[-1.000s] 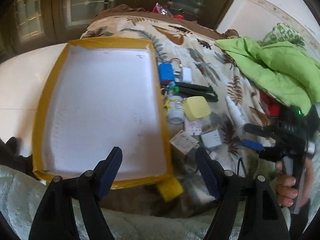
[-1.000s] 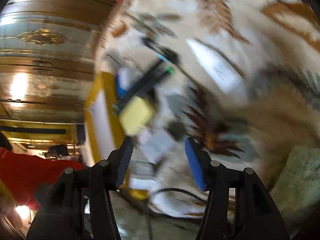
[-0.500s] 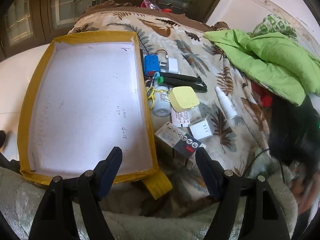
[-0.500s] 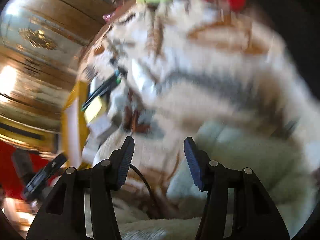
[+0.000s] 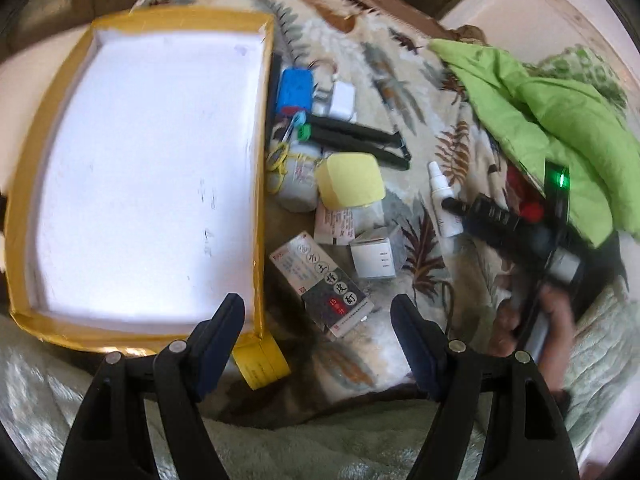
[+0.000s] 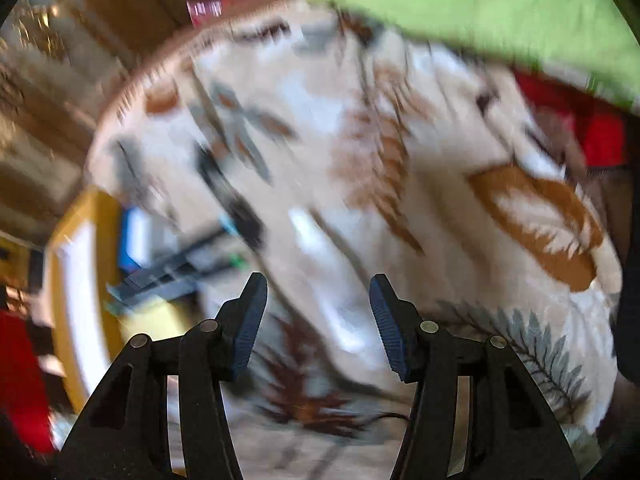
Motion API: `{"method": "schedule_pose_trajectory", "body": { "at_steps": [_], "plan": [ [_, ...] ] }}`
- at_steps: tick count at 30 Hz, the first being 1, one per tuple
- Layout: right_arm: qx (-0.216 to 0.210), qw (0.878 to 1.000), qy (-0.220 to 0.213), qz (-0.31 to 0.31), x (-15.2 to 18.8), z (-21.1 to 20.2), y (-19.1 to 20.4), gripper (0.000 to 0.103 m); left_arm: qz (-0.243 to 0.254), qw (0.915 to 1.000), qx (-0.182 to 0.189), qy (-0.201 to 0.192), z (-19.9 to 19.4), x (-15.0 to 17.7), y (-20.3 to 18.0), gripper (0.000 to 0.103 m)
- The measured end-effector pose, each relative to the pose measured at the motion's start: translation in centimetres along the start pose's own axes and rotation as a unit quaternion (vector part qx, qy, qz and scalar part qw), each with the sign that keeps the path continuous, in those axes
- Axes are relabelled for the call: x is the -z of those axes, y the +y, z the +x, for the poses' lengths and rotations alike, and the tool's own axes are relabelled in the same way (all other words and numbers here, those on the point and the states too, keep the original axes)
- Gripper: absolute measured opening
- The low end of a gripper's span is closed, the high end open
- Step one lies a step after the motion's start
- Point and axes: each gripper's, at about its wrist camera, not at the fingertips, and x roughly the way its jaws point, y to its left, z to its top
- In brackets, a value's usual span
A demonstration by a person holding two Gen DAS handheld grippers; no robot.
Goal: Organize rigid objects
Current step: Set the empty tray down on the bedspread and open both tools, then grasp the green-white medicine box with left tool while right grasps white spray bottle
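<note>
A white tray with a yellow rim [image 5: 260,160] lies on the left of a leaf-patterned blanket. Beside it lie a blue box [image 5: 296,90], a white charger [image 5: 343,100], a black folded tool [image 5: 360,138], a yellow block [image 5: 352,180], a white jar [image 5: 298,184], a spray bottle [image 5: 442,204], a small white box [image 5: 374,256] and a dark medicine box [image 5: 324,284]. My left gripper [image 5: 316,304] hangs open above the medicine box. My right gripper [image 6: 318,282] is opening with nothing between its pads, over the blurred spray bottle [image 6: 316,248].
A green cloth [image 5: 540,112] covers the blanket's right side, with something red under it. A yellow tape roll [image 5: 262,360] sits at the tray's near corner. A hand [image 5: 532,320] holds the right gripper's handle. Pale fleece lies along the near edge.
The right gripper swung away towards the near fleece, then came back over the spray bottle. The left gripper shifted right, from over the tray's near edge to over the medicine box.
</note>
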Motion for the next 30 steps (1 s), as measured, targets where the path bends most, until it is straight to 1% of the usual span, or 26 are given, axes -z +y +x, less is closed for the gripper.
{"method": "schedule_pose_trajectory", "body": {
  "at_steps": [1, 2, 4, 5, 6, 7, 8, 9, 12, 14, 15, 16, 17, 20, 21, 22, 23, 25, 27, 28, 30],
  "plan": [
    [-0.001, 1.000, 0.003, 0.010, 0.2, 0.6, -0.9, 0.054, -0.009, 0.9999, 0.004, 0.008, 0.2, -0.1, 0.1, 0.076],
    [-0.015, 1.000, 0.004, 0.020, 0.3, 0.8, -1.6, 0.054, -0.014, 0.9998, 0.005, 0.016, 0.5, -0.1, -0.1, 0.076],
    [-0.069, 0.997, 0.007, 0.041, 0.0, 1.2, -2.4, 0.054, -0.014, 0.9994, -0.007, 0.030, 1.1, -0.1, -0.8, 0.075],
    [-0.076, 0.996, 0.008, 0.042, -0.2, 1.4, -2.4, 0.053, -0.016, 0.9992, -0.015, 0.034, 1.3, -0.2, -1.1, 0.075],
    [-0.070, 0.997, 0.009, 0.038, -0.2, 1.4, -2.2, 0.049, -0.022, 0.9986, -0.031, 0.038, 1.7, -0.3, -1.3, 0.075],
    [-0.056, 0.998, 0.012, 0.029, -0.3, 1.5, -1.9, 0.042, -0.025, 0.9983, -0.037, 0.038, 1.8, -0.4, -1.3, 0.075],
    [-0.048, 0.999, 0.016, 0.021, -0.3, 1.6, -1.6, 0.041, -0.028, 0.9978, -0.046, 0.040, 2.1, -0.7, -1.6, 0.075],
    [-0.046, 0.999, 0.017, 0.018, -0.3, 1.7, -1.4, 0.039, -0.029, 0.9972, -0.053, 0.043, 2.5, -1.0, -1.8, 0.072],
    [-0.047, 0.999, 0.016, 0.018, -0.2, 1.7, -1.4, 0.038, -0.040, 0.9950, -0.070, 0.059, 3.8, -1.8, -2.3, 0.064],
    [-0.049, 0.998, 0.016, 0.020, -0.3, 1.9, -1.7, 0.038, -0.039, 0.9924, -0.096, 0.067, 4.6, -2.2, -2.6, 0.064],
    [-0.048, 0.999, 0.016, 0.020, -0.3, 1.9, -1.7, 0.038, -0.039, 0.9910, -0.101, 0.079, 5.2, -2.3, -2.7, 0.063],
    [-0.048, 0.999, 0.016, 0.020, -0.3, 1.9, -1.7, 0.038, -0.045, 0.9899, -0.097, 0.093, 5.9, -2.2, -2.5, 0.055],
    [-0.046, 0.999, 0.016, 0.019, -0.2, 1.9, -1.7, 0.038, -0.052, 0.9889, -0.095, 0.101, 6.2, -2.1, -2.4, 0.051],
    [-0.038, 0.999, 0.017, 0.015, -0.1, 2.0, -1.0, 0.038, -0.068, 0.9838, -0.111, 0.124, 7.7, -2.0, -1.8, 0.045],
    [-0.035, 0.999, 0.017, 0.015, 0.0, 2.0, -1.0, 0.037, -0.079, 0.9824, -0.104, 0.134, 8.3, -2.0, -1.3, 0.043],
    [-0.032, 0.999, 0.017, 0.014, -0.1, 2.0, -0.7, 0.036, -0.089, 0.9822, -0.095, 0.135, 8.5, -2.0, -0.8, 0.041],
    [-0.030, 0.999, 0.017, 0.012, -0.1, 2.0, -0.5, 0.036, -0.090, 0.9838, -0.090, 0.127, 8.3, -1.9, -0.6, 0.041],
    [-0.025, 1.000, 0.017, 0.007, 0.0, 2.0, -0.3, 0.034, -0.068, 0.9882, -0.084, 0.109, 7.4, -1.4, -0.8, 0.040],
    [-0.024, 1.000, 0.017, 0.003, 0.2, 2.0, -0.1, 0.033, -0.066, 0.9912, -0.057, 0.100, 6.5, -0.8, -0.6, 0.039],
    [-0.031, 0.999, 0.016, 0.008, 0.1, 2.0, -0.2, 0.032, -0.063, 0.9930, -0.037, 0.093, 6.0, -0.6, -0.5, 0.038],
    [-0.072, 0.997, 0.007, 0.029, 0.0, 1.5, -0.8, 0.031, -0.053, 0.9950, -0.015, 0.083, 5.0, -0.3, -0.5, 0.038]
  ]
}}
